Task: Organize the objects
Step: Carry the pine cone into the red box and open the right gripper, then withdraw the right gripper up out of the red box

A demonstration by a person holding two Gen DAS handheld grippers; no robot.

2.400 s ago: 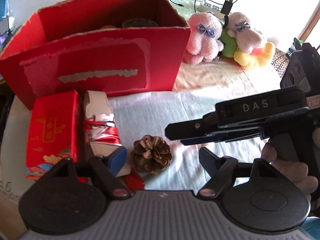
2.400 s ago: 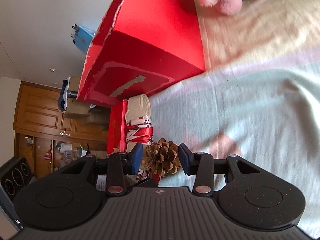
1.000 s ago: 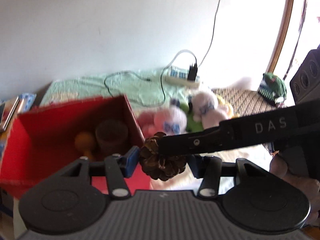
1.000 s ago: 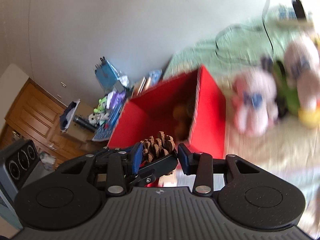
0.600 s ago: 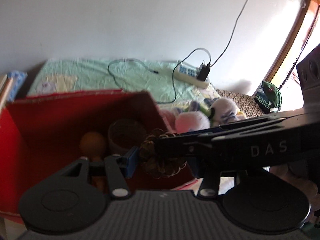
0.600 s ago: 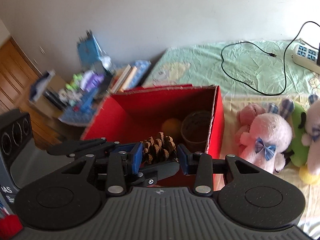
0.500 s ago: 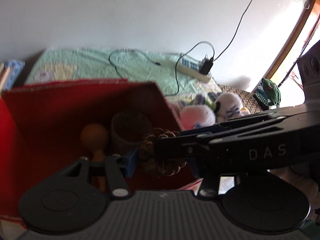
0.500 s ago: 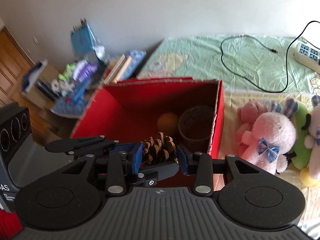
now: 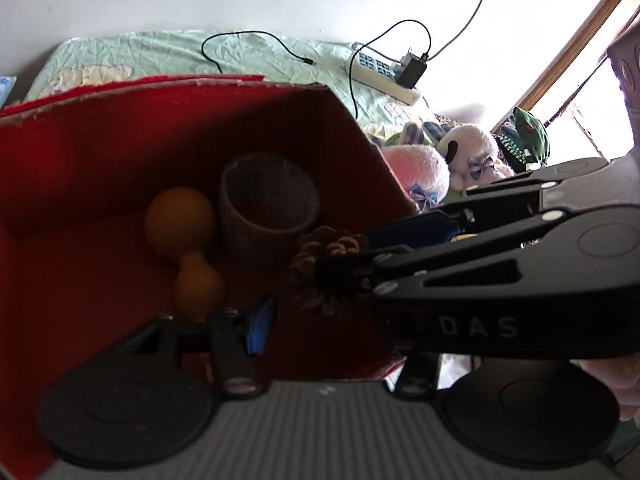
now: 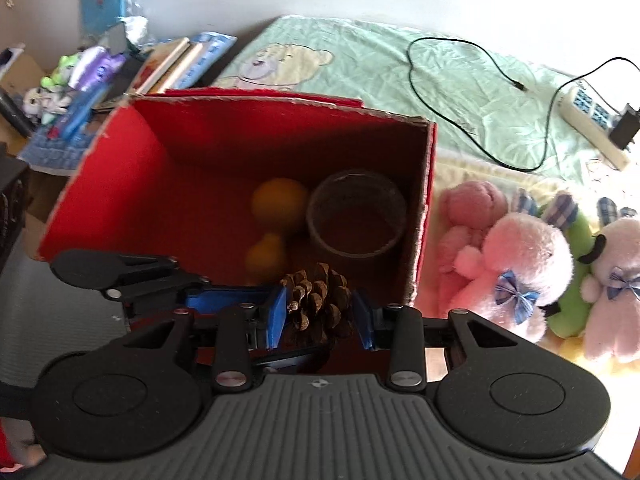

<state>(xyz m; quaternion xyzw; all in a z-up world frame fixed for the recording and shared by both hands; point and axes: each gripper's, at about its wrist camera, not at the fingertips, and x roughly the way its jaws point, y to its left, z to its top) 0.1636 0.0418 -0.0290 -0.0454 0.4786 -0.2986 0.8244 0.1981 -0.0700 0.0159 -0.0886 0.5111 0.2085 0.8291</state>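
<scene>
Pale green bedding (image 10: pixel 360 64) printed with a cartoon bear spreads behind the red cardboard box (image 10: pixel 132 184), a white power strip (image 10: pixel 588 120) and its black cable lying across it. Over the box's open top near its right wall, my right gripper (image 10: pixel 320 316) has its blue pads pressed against both sides of a brown pine cone (image 10: pixel 318 304), jaws narrowed to the cone's width. My left gripper (image 9: pixel 332 320) waits beside it; only its left blue finger (image 9: pixel 260 320) shows, the other hidden behind the right tool, so I cannot tell how wide it stands, and it holds nothing I can see. White letters "DAS" (image 9: pixel 478 326) run along the right gripper's black arm in my left wrist view. On the box floor, against the right wall, sit a woven cup (image 9: pixel 268 212) and an orange gourd (image 9: pixel 188 248), touching. Pink plush toys (image 10: pixel 516 264) with blue bows lie on the bedding just outside the box's right wall.
</scene>
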